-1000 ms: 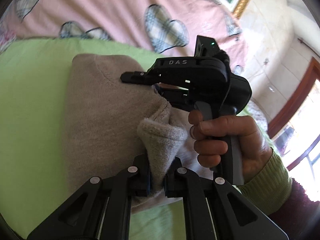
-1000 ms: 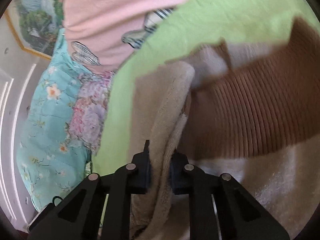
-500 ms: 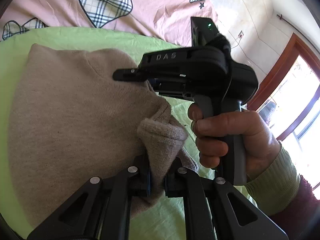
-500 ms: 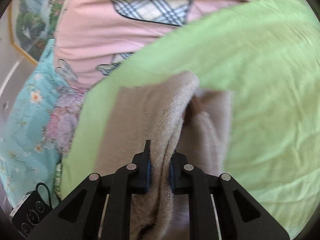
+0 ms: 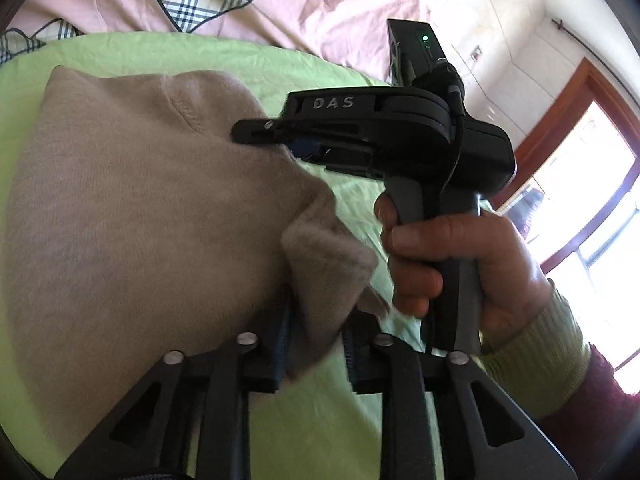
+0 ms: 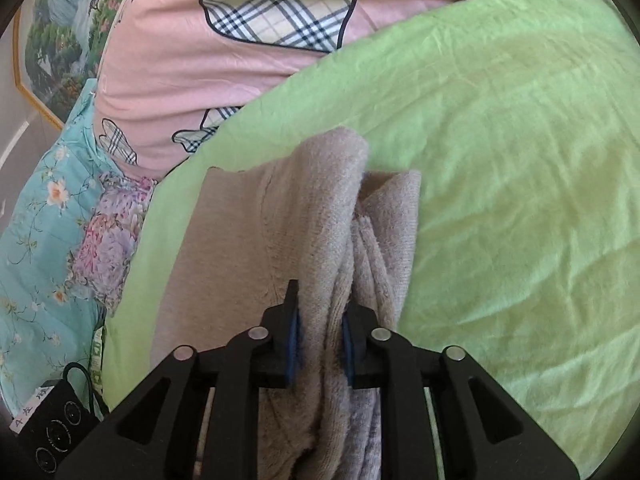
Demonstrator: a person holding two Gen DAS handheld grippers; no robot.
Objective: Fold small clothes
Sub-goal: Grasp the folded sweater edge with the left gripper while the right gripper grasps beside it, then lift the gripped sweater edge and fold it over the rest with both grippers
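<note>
Beige knit garment [image 5: 132,216] lay on the green sheet [image 5: 320,420], filling the left half of the left wrist view. Left gripper [image 5: 316,356] at bottom centre; jaws opening, a bunched corner of the knit between them, the right pad already off the cloth, the left pad seemingly touching it. Judged as a release: the corner had been brought over to lay the fold.

Right gripper [image 6: 320,340] at bottom centre of its own view, jaws also opening, a thick doubled edge of the same garment [image 6: 320,216] standing between the blue pads with little or no squeeze left. In the left wrist view it showed at centre right, held by the person's hand [image 5: 452,264] in a green cuff.

Garment's long axis ran from lower centre towards upper centre of the right wrist frame, its far end pointing at the pink heart-print quilt [image 6: 224,56]. Folded edge sat on the right.
</note>
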